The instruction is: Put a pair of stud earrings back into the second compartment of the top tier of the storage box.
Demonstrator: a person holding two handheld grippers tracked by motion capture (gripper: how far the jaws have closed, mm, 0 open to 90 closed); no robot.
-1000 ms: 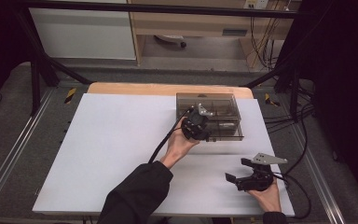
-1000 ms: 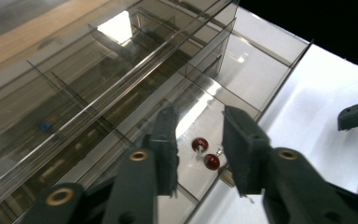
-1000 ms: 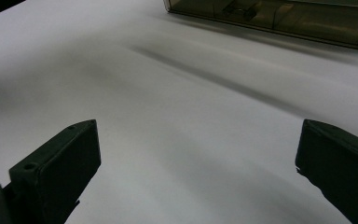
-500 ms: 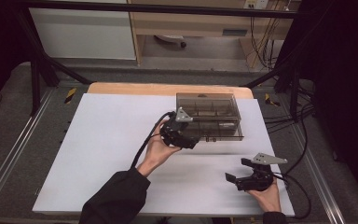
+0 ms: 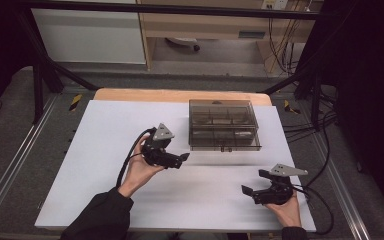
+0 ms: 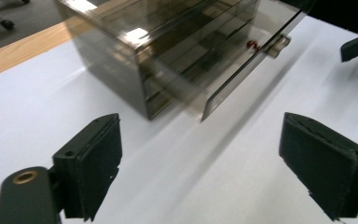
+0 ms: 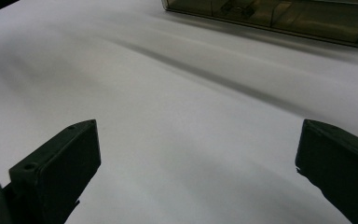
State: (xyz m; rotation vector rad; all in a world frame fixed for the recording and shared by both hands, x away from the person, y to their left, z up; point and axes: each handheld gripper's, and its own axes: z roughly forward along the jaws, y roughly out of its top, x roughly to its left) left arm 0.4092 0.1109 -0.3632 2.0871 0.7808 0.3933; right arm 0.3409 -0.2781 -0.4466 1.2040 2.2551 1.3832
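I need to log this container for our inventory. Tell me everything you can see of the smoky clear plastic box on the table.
The smoke-tinted transparent plastic drawer box is a low rectangular case standing flat on the white table surface, toward the far right. Dividers show through its top. A drawer front with a small handle faces the person and stands slightly proud of the case. A small red mark sits beside the handle. Nothing touches it; the left gripper is nearby, jaws apart.
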